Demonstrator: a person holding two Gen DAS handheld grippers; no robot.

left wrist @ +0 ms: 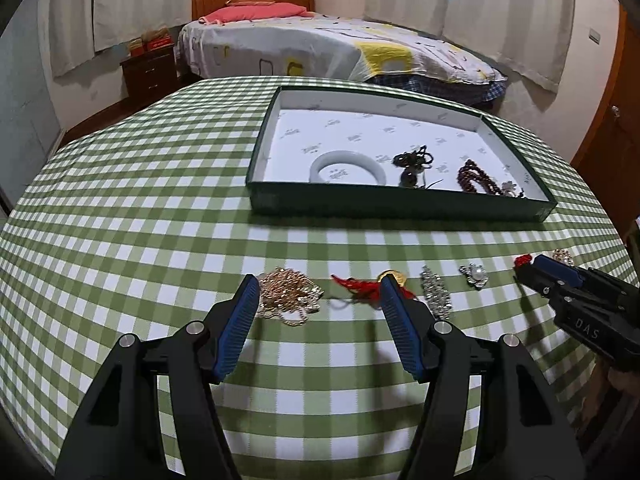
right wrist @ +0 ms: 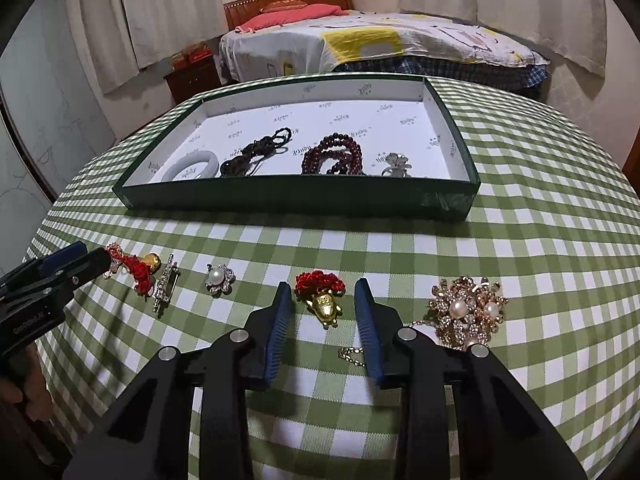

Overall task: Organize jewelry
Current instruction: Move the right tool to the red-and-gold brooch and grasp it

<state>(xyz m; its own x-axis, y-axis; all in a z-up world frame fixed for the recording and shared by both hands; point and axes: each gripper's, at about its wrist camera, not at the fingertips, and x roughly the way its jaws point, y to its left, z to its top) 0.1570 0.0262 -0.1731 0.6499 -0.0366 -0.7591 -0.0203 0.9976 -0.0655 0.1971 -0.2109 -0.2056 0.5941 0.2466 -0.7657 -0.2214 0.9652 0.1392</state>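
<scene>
Jewelry lies in a row on the green checked tablecloth, in front of a dark green tray (left wrist: 400, 208) (right wrist: 280, 200). My left gripper (left wrist: 320, 284) stands open over a heap of gold chain (left wrist: 288, 296) and a red cord with a gold charm (left wrist: 360, 286). My right gripper (right wrist: 323, 285) is open, its blue pads on either side of a gold charm with a red knot (right wrist: 324, 300), with gaps on both sides. The tray holds a white bangle (right wrist: 192, 168), a black cord necklace (right wrist: 256, 152), dark red beads (right wrist: 336, 156) and a silver flower ring (right wrist: 394, 164).
Between the two grippers lie a rhinestone clip (right wrist: 165, 286) and a pearl flower brooch (right wrist: 219, 278). A large gold brooch with pearls (right wrist: 466, 310) sits right of my right gripper. A bed (left wrist: 320, 48) stands beyond the table's far edge.
</scene>
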